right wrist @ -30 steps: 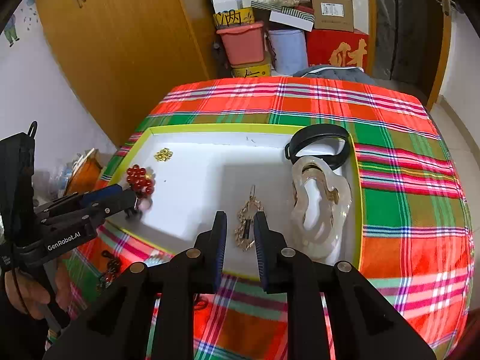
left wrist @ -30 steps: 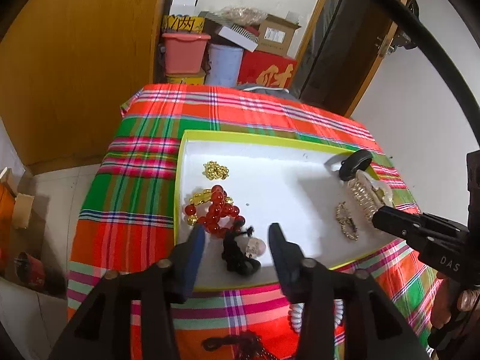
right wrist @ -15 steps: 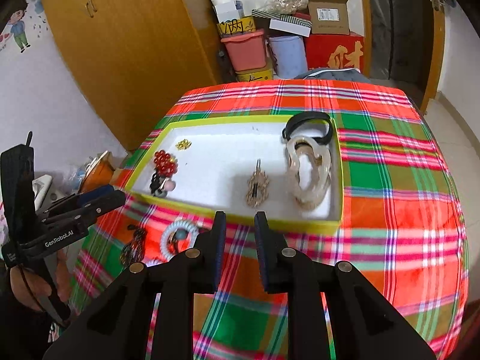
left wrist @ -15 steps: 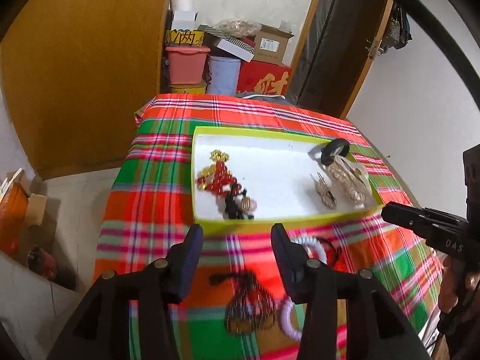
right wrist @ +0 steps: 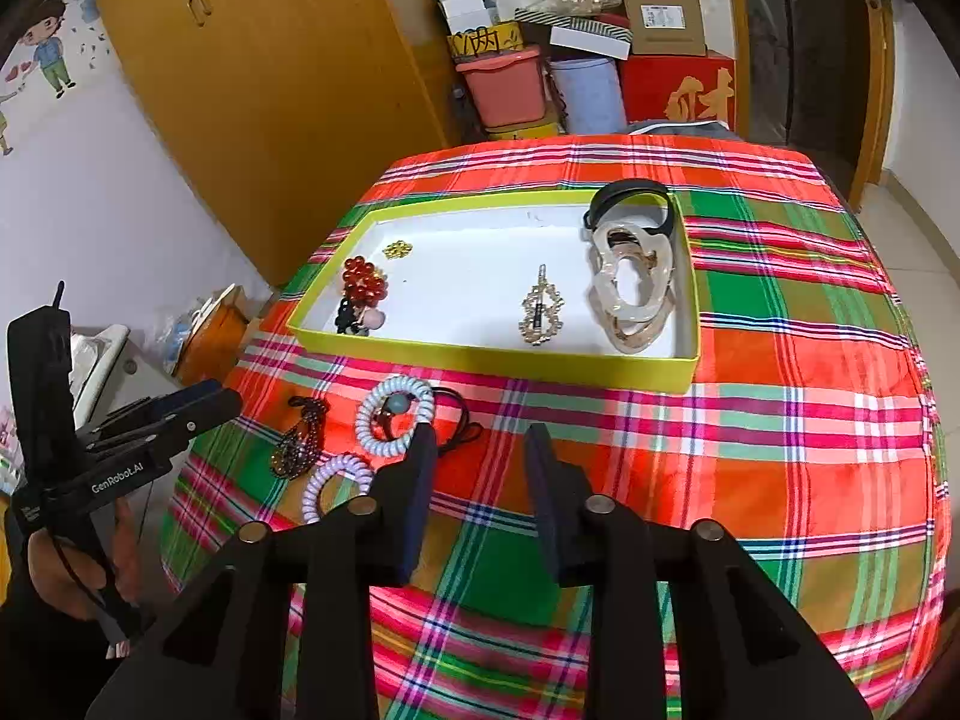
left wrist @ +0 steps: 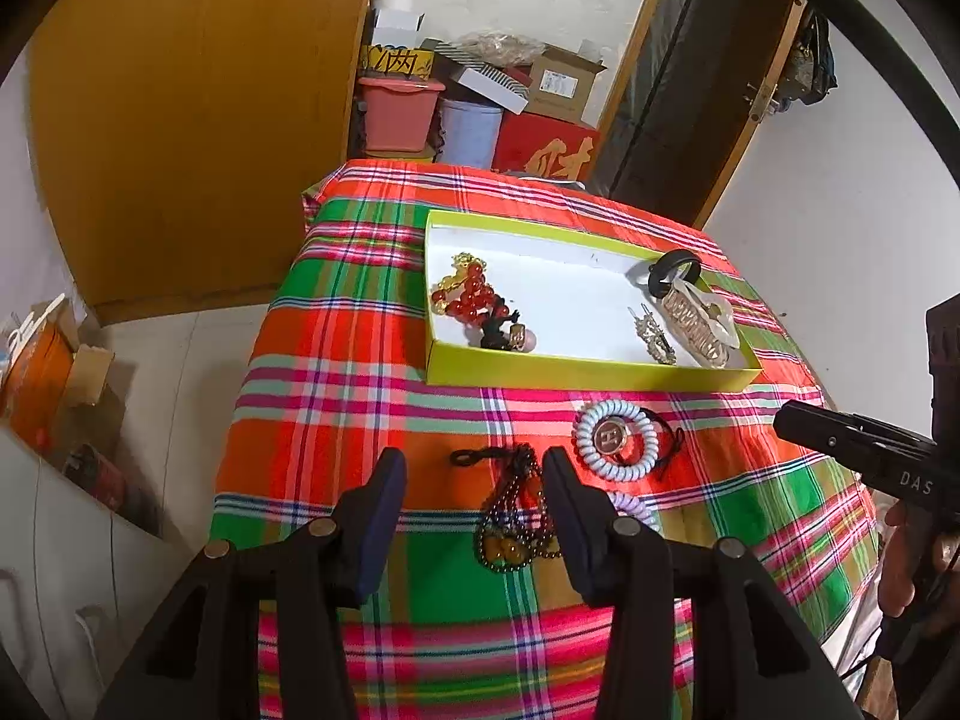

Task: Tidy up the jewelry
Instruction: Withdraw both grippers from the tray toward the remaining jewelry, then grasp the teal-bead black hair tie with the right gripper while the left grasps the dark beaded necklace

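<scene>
On the plaid tablecloth, the yellow-rimmed tray holds several sorted pieces. The dark beaded necklace lies outside it, long axis running toward the tray, directly ahead between the left gripper's wide-open, empty jaws. The right gripper, also open and empty, hovers further right, nearer the spiral hair tie.

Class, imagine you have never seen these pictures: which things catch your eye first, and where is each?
The bright plaid tablecloth dominates. On it sits a yellow-green tray with a white floor, red beads at its left end and a pale hair claw at its right. In front of the tray, coiled hair ties and a dark beaded necklace lie loose on the cloth.
</scene>
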Available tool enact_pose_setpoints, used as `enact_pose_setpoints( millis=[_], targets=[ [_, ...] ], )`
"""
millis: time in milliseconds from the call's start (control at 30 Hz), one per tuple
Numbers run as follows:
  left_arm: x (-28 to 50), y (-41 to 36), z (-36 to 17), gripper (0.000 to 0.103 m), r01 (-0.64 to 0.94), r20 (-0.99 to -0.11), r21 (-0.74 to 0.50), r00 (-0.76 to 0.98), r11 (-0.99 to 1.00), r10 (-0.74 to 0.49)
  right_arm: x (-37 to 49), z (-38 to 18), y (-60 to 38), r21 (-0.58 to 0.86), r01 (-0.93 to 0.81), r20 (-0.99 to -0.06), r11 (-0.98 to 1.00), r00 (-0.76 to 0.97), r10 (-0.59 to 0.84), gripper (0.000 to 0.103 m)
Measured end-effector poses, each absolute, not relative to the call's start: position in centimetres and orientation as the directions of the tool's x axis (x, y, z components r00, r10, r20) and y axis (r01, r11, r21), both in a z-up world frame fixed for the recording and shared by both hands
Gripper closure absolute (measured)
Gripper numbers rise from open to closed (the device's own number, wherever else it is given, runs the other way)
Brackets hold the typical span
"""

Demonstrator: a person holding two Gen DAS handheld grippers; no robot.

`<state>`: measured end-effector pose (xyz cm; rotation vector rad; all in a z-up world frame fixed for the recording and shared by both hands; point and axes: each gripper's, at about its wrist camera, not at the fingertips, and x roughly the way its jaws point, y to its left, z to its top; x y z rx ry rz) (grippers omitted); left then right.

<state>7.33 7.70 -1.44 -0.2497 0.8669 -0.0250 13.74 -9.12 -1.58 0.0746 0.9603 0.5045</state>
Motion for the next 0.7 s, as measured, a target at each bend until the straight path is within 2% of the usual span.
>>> enact_pose_setpoints(
  millis=[700],
  targets=[
    [6.6,9.9,-1.8,0.055,-0.115,-0.745,-0.267,0.654,0.957,-0.129,14.8,-3.2,-3.6,0.265,-0.452,-0.795,0.852,0.397,0.458,0.072]
  ],
)
